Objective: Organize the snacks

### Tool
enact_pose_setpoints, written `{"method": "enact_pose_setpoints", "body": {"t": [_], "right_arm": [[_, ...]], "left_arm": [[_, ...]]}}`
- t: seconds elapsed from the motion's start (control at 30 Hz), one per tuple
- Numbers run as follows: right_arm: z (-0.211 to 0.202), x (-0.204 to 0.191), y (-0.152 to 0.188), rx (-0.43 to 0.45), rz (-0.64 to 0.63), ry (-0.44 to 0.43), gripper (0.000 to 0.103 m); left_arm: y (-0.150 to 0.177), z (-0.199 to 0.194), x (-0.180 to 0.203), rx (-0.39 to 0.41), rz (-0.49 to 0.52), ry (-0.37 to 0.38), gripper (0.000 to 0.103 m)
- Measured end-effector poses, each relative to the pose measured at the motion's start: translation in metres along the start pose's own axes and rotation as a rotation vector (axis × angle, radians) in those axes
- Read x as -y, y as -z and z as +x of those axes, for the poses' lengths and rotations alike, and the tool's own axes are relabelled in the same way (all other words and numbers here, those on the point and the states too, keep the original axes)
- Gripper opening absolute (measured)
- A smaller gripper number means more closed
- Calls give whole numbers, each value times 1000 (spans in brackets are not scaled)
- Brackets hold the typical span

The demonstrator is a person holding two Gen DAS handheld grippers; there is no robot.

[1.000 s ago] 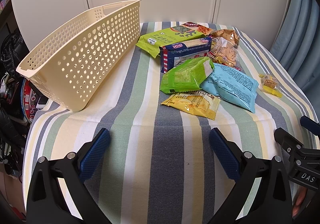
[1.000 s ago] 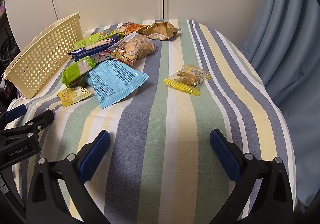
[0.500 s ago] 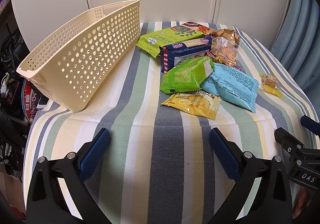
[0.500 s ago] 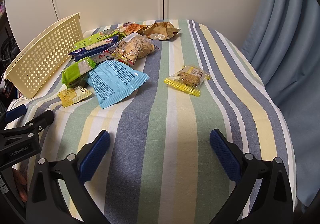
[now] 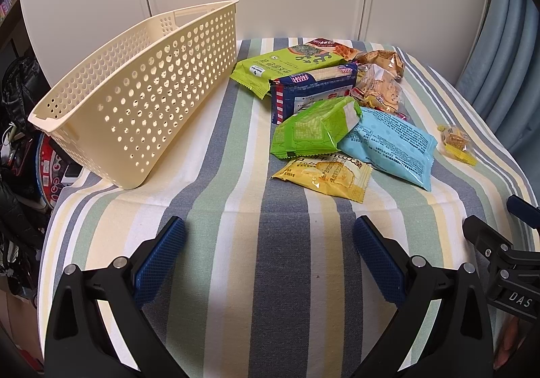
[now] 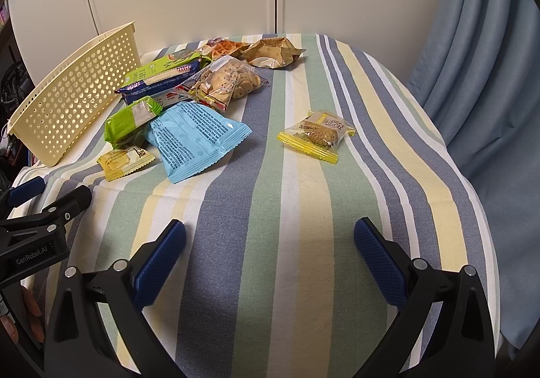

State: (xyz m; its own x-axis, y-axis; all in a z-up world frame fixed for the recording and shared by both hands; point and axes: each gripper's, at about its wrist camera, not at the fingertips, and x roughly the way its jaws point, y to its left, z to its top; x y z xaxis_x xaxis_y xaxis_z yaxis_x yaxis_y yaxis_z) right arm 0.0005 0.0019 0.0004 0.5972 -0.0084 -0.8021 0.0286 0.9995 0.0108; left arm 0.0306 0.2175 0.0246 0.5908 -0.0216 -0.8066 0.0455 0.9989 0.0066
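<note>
Left wrist view first: I have my left gripper [image 5: 266,256] hovering low over the striped tablecloth [image 5: 280,243], its blue pads spread wide with nothing between them. I'm taking the cream perforated basket [image 5: 135,101] as my landmark; it stands at the cloth's left edge, and I cannot see inside it. Just right of the basket lies the snack heap: a lime-green flat pack [image 5: 287,67] nearest its far end, a navy cracker pack [image 5: 314,91] overlapping that, then a bright green packet [image 5: 314,131] lying on a light blue bag [image 5: 391,145]. A small yellow chip packet [image 5: 327,175] sits at the front of the heap, closest to my pads, partly tucked under the green and blue ones. A clear bag of cookies [image 5: 378,91] and a tan-wrapped snack [image 5: 381,60] lie on the heap's far side from the basket.

From the right wrist camera, my right gripper [image 6: 270,256] is likewise spread wide and holds nothing, above bare cloth. A small yellow-edged cookie packet [image 6: 317,136] lies alone, well apart from the heap and farthest from the basket [image 6: 74,98]. A blue curtain [image 6: 489,74] hangs beyond the cloth's right edge.
</note>
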Motion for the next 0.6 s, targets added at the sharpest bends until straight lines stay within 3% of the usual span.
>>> {"method": "enact_pose_setpoints", "body": {"t": [0.6], "right_arm": [[0,1,0,1,0,0,98]], "left_arm": [[-1,0,1,-2,0,-4,101]]}}
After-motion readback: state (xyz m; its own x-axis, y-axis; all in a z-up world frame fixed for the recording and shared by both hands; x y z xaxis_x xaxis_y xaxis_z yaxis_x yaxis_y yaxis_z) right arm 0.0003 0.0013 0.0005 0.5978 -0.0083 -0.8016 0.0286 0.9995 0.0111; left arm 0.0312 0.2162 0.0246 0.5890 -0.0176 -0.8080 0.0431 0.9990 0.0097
